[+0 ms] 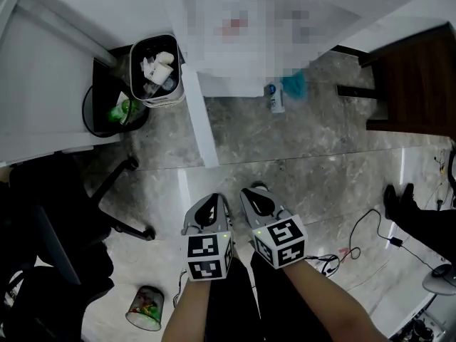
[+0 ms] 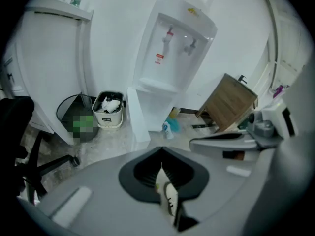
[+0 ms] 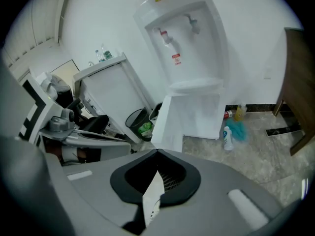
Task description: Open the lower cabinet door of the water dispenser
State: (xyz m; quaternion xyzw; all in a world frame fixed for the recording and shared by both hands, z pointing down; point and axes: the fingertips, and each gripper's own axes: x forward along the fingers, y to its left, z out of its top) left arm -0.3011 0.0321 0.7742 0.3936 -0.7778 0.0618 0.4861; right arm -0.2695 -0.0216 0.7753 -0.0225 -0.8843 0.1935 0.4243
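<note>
Door of the dispenser stands wide open, folks: the white panel is swung out from the lower cabinet to its left side, seen edge-on from the head view, with its free edge out over the marble floor. Both grippers hang low in that view, side by side and well apart from the door, just ahead of the person's forearms. Left gripper: fingers closed together, nothing between them. Right gripper: fingers pressed together too, and empty. Neither one touches the door or the dispenser. Just left of the door sits a white bin stuffed with crumpled paper, and beside it a black wire basket with something green inside. At the dispenser's foot on the right there's a white bottle next to a teal cloth. A dark wooden stand sits further right, a black chair fills the left edge, and cables trail across the floor at the right.
</note>
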